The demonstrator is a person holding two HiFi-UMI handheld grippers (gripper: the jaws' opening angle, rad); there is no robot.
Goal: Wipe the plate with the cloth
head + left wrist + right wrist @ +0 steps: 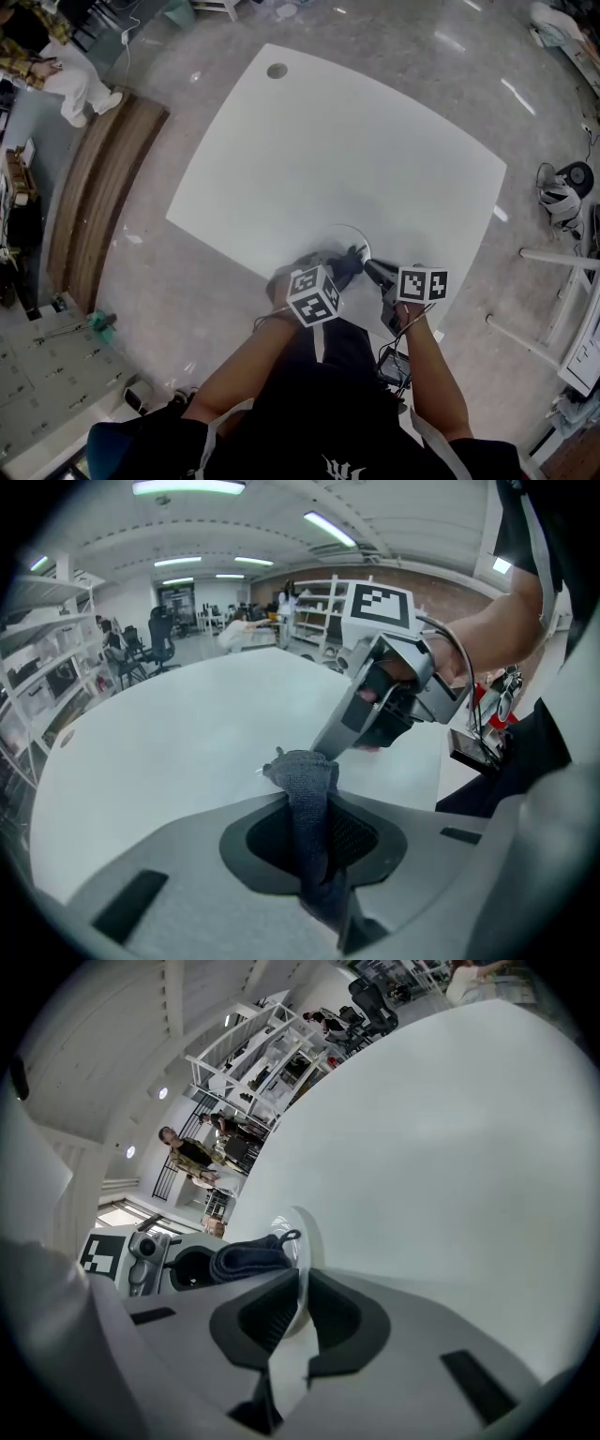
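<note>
Room: open workshop with shelving and strip lights; polished grey floor (187, 272); a person stands far off in the upper left of the right gripper view
Surface: big white table (356, 141), bare apart from the work at its near edge, lower middle of the head view
Left gripper (309, 808): jaws pressed together on the cloth (302, 775), which fills the gap between them
Right gripper (298, 1288): jaws nipped on the rim of the plate (302, 1241), nothing else in them
Plate position: held on edge just over the table's near edge, between the two grippers
Plate heading: seen edge-on in the right gripper view, its thin line running up and away from the jaws; one face turned to the left of that frame, toward the cloth; being round, it has no long axis of its own
Cloth heading: dark knit strip, long axis running straight out of the left jaws; bunched free end pointing at the right gripper's nose, centre of the left gripper view
Contact: folded cloth end appears to lie against the plate's left face
Step, as I judge: wiping pass at or near its start
Next move calls for: a firm rim hold; cloth rubbed across the face in sweeps; plate turned to reach the rest
</note>
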